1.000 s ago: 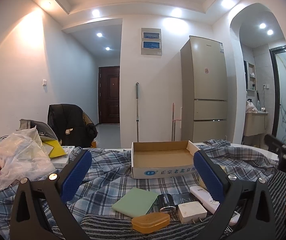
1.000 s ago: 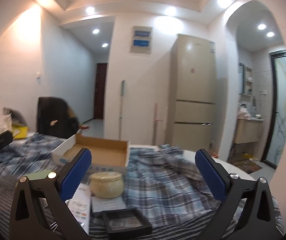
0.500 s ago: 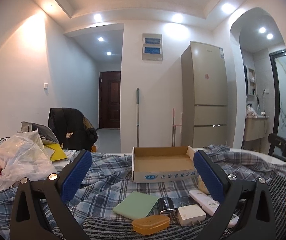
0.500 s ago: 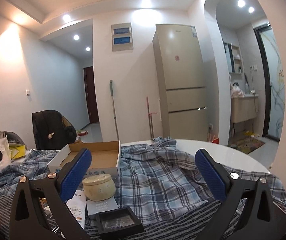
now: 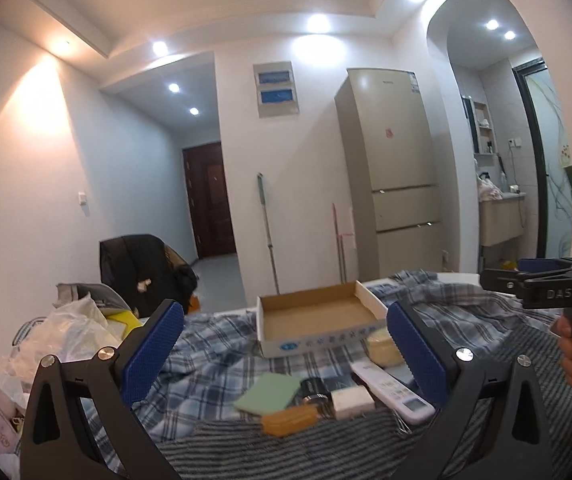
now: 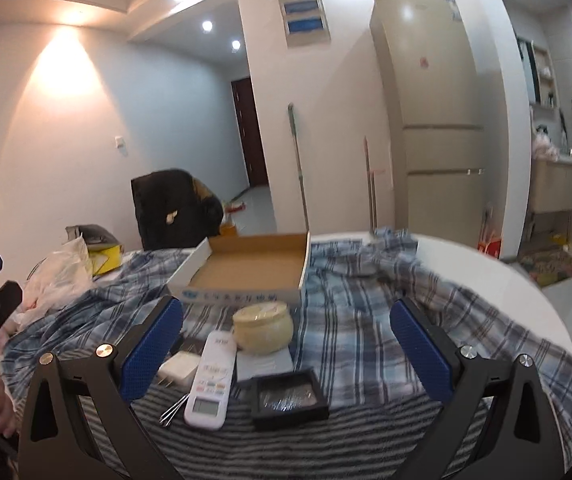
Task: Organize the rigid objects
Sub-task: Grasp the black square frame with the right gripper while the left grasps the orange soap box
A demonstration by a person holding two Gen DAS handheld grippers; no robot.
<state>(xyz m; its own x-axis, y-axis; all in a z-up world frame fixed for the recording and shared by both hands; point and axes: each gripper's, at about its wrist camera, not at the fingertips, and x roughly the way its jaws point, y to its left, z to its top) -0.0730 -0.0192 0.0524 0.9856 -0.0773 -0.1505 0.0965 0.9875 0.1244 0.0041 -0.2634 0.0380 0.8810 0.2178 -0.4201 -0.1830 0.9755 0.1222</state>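
Plaid cloth (image 6: 366,332) table | cardboard box (image 6: 253,268) nearer than before | both grippers' fingers wide, empty

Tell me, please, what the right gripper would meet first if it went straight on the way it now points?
Probably the cream jar: it sits between the open right gripper fingers' line, with the cardboard box behind it. Depth is unclear; pointing slightly higher, it might pass over the jar to the box.

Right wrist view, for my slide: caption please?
Open right gripper above remote, cream jar and black case; empty cardboard box behind.
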